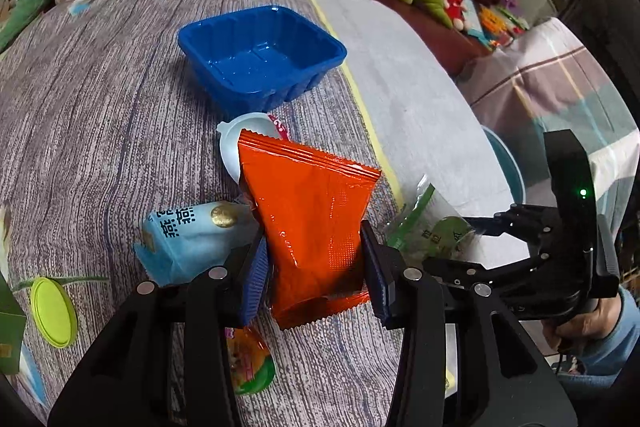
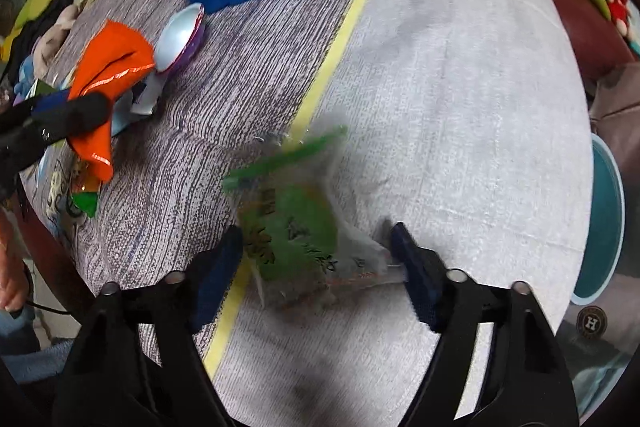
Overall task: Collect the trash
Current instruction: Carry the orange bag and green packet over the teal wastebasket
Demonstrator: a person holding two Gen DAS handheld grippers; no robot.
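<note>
Striped grey tablecloth (image 1: 100,99) covers the table, where an empty blue plastic tray (image 1: 262,57) sits. Left gripper (image 1: 316,267) pinches an orange wrapper (image 1: 308,223). Right gripper (image 2: 320,267) straddles a green wrapper (image 2: 296,223), its jaws apart.

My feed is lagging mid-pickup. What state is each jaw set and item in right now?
left gripper: jaws shut on the orange packet, lifted
right gripper: jaws open around the green wrapper, not pressing
blue tray: upright, empty
light blue packet: lying on the table
</note>
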